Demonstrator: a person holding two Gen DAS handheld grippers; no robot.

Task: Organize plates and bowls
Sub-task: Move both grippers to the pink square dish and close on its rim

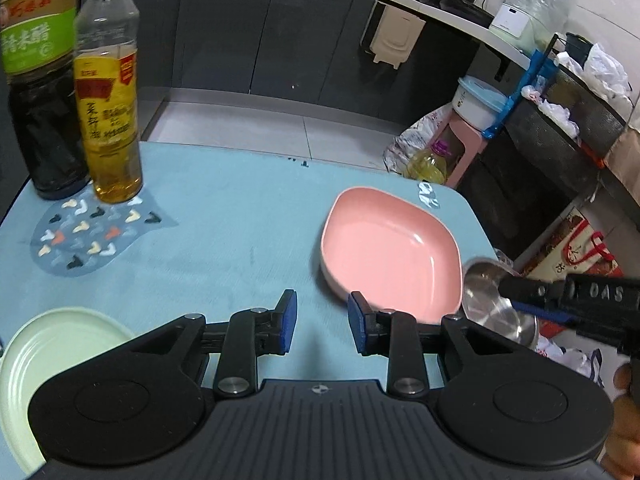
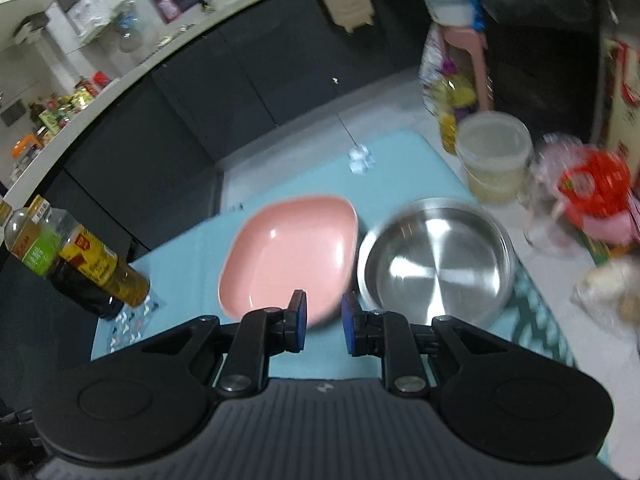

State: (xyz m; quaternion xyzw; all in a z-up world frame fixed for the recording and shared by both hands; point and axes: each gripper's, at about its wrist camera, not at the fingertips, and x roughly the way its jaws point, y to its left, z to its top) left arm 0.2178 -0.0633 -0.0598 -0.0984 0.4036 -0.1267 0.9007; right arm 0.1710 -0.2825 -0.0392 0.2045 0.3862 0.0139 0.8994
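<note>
A pink squarish plate (image 1: 390,248) lies on the blue table mat (image 1: 232,232) at the right. A steel bowl (image 1: 496,304) sits just right of it. A pale green plate (image 1: 52,352) lies at the near left edge. My left gripper (image 1: 322,326) is open and empty, just in front of the pink plate's near rim. In the right wrist view the pink plate (image 2: 292,252) and steel bowl (image 2: 436,260) lie side by side. My right gripper (image 2: 323,322) is open and empty, above the pink plate's near right corner. Its body (image 1: 576,300) shows by the steel bowl.
A dark vinegar bottle (image 1: 40,92) and a yellow oil bottle (image 1: 110,96) stand on a patterned coaster (image 1: 92,236) at the far left. A lidded plastic tub (image 2: 494,156) and bags stand right of the table. The table's edge runs just past the steel bowl.
</note>
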